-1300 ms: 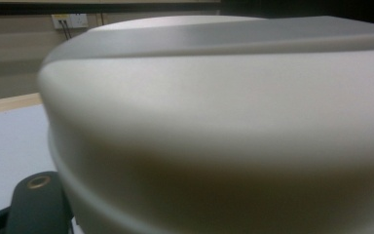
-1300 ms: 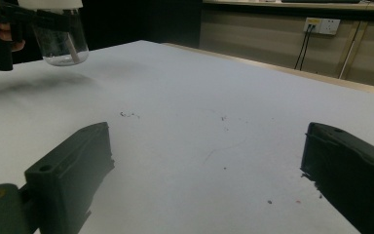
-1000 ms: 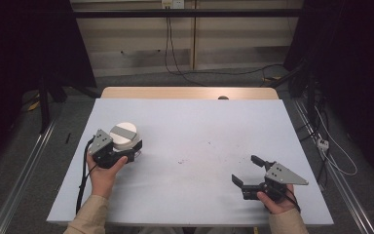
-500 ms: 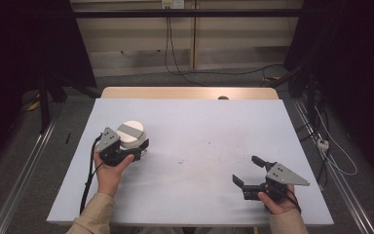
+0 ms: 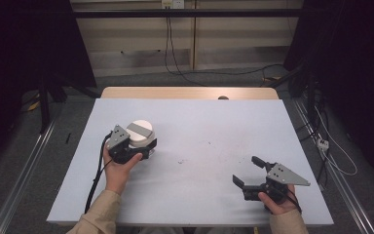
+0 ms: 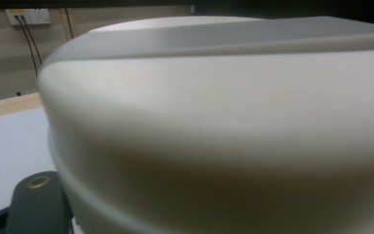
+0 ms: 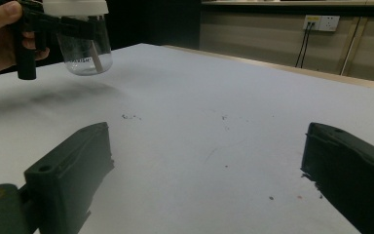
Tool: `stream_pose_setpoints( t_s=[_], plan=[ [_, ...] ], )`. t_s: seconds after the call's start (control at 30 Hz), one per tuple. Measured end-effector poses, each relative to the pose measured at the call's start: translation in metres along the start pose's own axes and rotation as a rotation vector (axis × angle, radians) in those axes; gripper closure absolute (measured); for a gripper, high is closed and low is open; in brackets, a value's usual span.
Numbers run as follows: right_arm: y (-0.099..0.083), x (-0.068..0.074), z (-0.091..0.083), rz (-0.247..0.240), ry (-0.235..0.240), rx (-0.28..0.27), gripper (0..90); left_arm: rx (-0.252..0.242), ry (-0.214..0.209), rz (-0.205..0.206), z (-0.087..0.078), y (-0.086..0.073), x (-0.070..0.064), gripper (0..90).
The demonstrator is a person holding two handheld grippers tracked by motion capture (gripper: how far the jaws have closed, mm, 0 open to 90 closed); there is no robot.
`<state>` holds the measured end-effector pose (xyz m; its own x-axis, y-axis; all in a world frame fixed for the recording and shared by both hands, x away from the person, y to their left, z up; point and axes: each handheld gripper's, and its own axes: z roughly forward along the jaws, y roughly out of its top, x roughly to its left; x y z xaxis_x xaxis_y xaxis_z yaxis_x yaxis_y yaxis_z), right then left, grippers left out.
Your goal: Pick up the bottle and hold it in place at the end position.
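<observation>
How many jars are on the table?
1. The clear jar with a white lid is on the person's left, held up by the left gripper, not resting on the table.

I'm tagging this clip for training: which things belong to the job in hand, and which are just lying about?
In the job:
- clear jar with white lid, lifted off the table
- left gripper, shut on it
- right gripper, open, waiting

Lying about:
- small dark object at the table's far edge
- floor cables
- wall sockets

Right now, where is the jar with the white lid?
In the high view the jar is at the table's left side, gripped by the left gripper. The right gripper view shows it lifted off the table.
</observation>
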<state>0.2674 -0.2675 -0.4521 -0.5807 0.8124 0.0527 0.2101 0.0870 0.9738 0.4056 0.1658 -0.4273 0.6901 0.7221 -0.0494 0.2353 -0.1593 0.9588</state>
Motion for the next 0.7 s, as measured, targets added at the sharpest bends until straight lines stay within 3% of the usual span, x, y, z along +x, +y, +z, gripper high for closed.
stream_pose_setpoints(
  t_s=[0.7],
  plan=[
    [0.000, 0.000, 0.000, 0.000, 0.002, 0.002, 3.7, 0.013, -0.035, 0.015, 0.027, 0.005, -0.010, 18.3]
  ],
)
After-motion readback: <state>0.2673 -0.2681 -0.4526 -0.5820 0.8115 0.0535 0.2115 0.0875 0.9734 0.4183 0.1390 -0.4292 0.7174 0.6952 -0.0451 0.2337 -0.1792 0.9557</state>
